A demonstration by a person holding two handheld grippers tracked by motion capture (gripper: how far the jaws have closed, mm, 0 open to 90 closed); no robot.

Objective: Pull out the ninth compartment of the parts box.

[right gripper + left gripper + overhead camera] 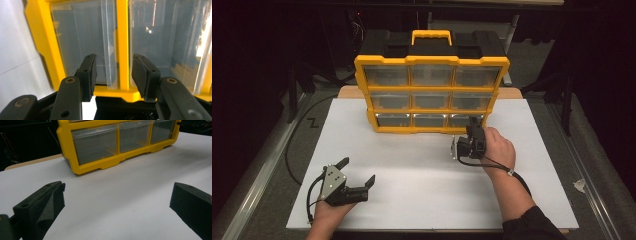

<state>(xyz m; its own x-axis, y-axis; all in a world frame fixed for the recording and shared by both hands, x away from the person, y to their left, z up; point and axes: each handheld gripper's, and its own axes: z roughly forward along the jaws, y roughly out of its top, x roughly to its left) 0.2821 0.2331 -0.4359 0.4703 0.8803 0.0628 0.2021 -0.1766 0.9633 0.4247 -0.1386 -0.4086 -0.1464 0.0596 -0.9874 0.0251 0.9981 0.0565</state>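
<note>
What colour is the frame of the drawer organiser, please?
Yellow; the frame shows best in the high view.

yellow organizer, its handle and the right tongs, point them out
yellow organizer (432, 110), high view, frame bar between drawer rows
handle (431, 33), high view, top grip
right tongs (113, 75), right gripper view, midway between the pads
</note>
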